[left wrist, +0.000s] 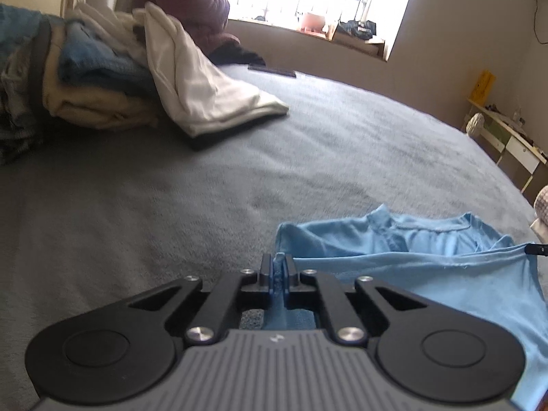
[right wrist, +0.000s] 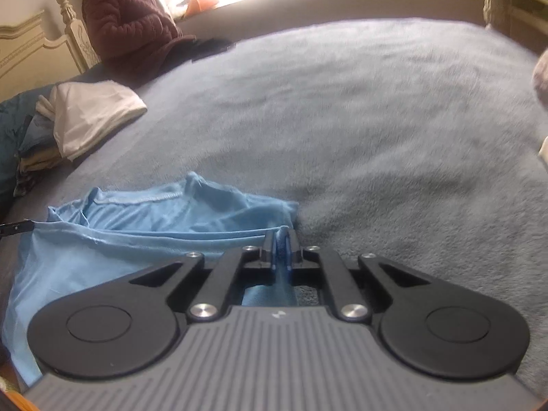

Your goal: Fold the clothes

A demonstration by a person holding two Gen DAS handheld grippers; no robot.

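A light blue shirt (left wrist: 428,257) lies crumpled on the grey bed cover, stretched between my two grippers. My left gripper (left wrist: 278,263) is shut on the shirt's left edge, with blue cloth pinched between its fingers. In the right wrist view the same shirt (right wrist: 137,226) spreads to the left, and my right gripper (right wrist: 281,239) is shut on its right edge. The collar seam faces away from me. The tip of the other gripper shows at the frame edge in each view.
A pile of folded clothes (left wrist: 96,78) topped by a white garment (left wrist: 198,85) sits at the far left of the bed (left wrist: 308,144). A person in a maroon jacket (right wrist: 126,24) sits at the far edge by the window. A white desk (left wrist: 507,137) stands at right.
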